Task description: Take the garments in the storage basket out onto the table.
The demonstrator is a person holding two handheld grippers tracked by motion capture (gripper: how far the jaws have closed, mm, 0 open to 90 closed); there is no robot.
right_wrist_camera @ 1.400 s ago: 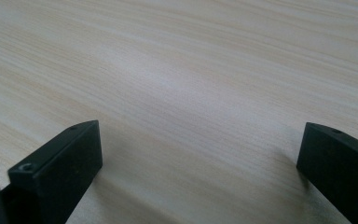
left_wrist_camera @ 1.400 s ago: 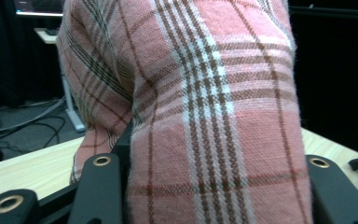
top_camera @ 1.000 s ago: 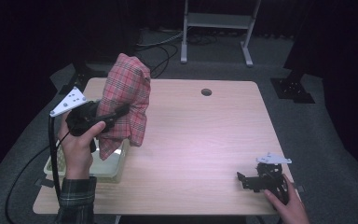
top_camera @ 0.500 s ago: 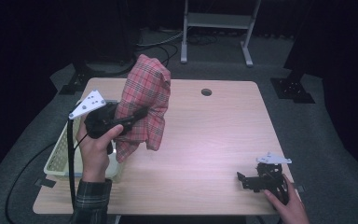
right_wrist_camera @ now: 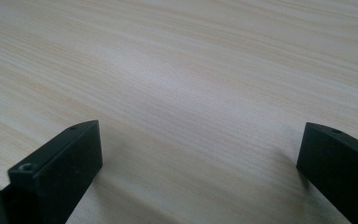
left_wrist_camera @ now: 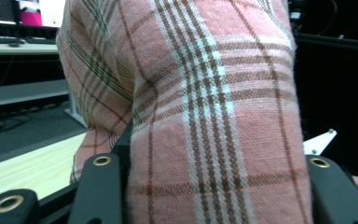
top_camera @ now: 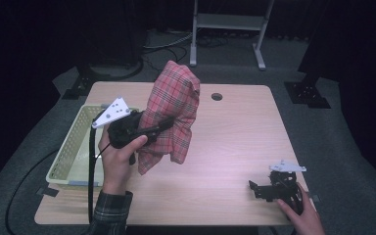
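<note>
cloth: pink plaid cloth (top_camera: 172, 112) hangs lifted over the table (top_camera: 235, 142), left of centre; top bunched high, lower hem drooping close to the wood; just right of the basket (top_camera: 73, 147)
cloth vs jaws: in the left gripper view the fabric (left_wrist_camera: 214, 116) fills the gap between the two black jaws, from one jaw to the other
left gripper: left gripper (top_camera: 152, 131) clamped on the cloth at mid-height; jaws held apart by the wad of fabric; gripper roughly level, pointing right; grey plate on top; left hand (top_camera: 117, 156) wraps the body
right gripper: right gripper (top_camera: 259, 188) rests at the near right corner of the table, well apart from the cloth; jaws wide apart, bare wood between them; grips nothing; right hand (top_camera: 301, 215) behind it
basket: pale mesh, at the left edge of the table; inside partly hidden by the left hand and cable
hard to see: left jaw tips buried in fabric; whether the hem touches the table is unclear; right hand cut off by the frame edge
</note>
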